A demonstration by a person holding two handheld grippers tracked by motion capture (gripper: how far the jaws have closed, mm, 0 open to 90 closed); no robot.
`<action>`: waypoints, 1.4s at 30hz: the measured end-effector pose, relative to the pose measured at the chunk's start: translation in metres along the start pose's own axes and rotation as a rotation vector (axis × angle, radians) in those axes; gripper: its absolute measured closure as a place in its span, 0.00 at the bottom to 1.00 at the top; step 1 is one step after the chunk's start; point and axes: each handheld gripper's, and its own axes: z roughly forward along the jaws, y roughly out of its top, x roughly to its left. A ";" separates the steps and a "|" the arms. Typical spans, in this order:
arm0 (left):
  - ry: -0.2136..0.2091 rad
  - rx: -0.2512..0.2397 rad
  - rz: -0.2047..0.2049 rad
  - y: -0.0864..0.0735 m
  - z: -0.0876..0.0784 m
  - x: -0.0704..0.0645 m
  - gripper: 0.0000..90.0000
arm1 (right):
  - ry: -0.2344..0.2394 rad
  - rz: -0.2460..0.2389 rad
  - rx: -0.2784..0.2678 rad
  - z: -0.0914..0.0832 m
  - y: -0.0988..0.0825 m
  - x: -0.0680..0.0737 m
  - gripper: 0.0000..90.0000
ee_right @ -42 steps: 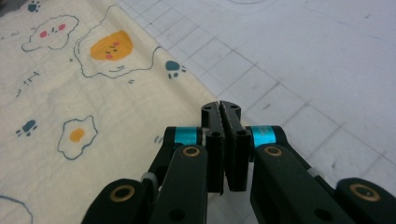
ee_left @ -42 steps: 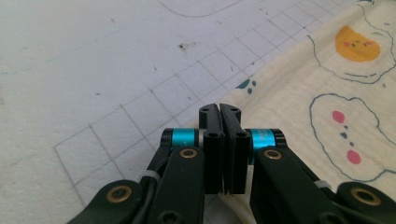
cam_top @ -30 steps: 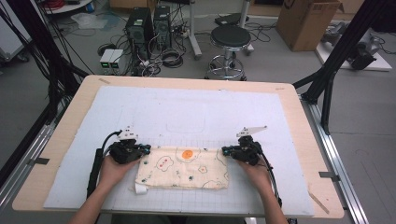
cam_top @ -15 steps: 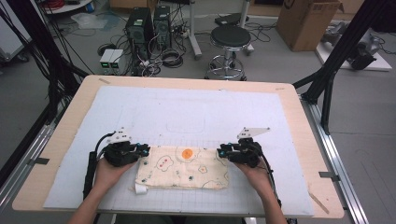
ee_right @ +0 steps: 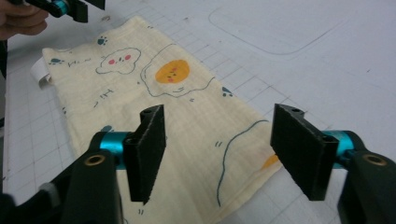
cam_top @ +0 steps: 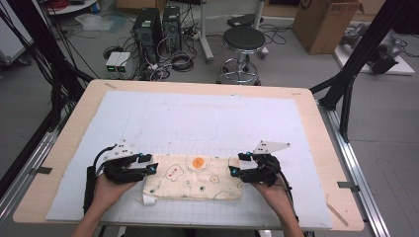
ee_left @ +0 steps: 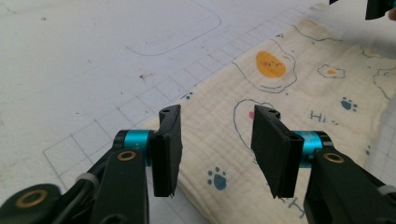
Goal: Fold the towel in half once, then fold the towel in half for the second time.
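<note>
The left gripper [cam_top: 154, 168] and the right gripper [cam_top: 232, 171] both have their jaws apart with nothing pressed between them; the jaws have just been opening, and each gripper hangs a little above one short end of the cloth [cam_top: 193, 177]. The cloth lies flat on the white mat [cam_top: 197, 118], near the person's edge of the table [cam_top: 321, 128], between the two grippers. Its long axis runs from left to right across the table, and a small white tag [cam_top: 147, 199] sticks out at its near left corner.
</note>
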 end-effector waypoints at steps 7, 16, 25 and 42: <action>0.007 -0.052 -0.041 -0.001 -0.013 0.004 0.49 | -0.029 0.006 -0.034 -0.007 0.000 0.001 0.24; 0.025 -0.057 -0.043 0.001 -0.018 0.005 0.36 | -0.034 0.020 -0.039 -0.015 -0.004 0.006 0.18; 0.025 -0.055 -0.038 -0.008 -0.027 -0.004 0.35 | -0.041 0.031 -0.059 -0.021 -0.010 0.010 0.15; 0.032 -0.050 -0.011 -0.008 -0.025 -0.005 0.35 | -0.053 0.020 -0.038 -0.019 -0.012 0.013 0.15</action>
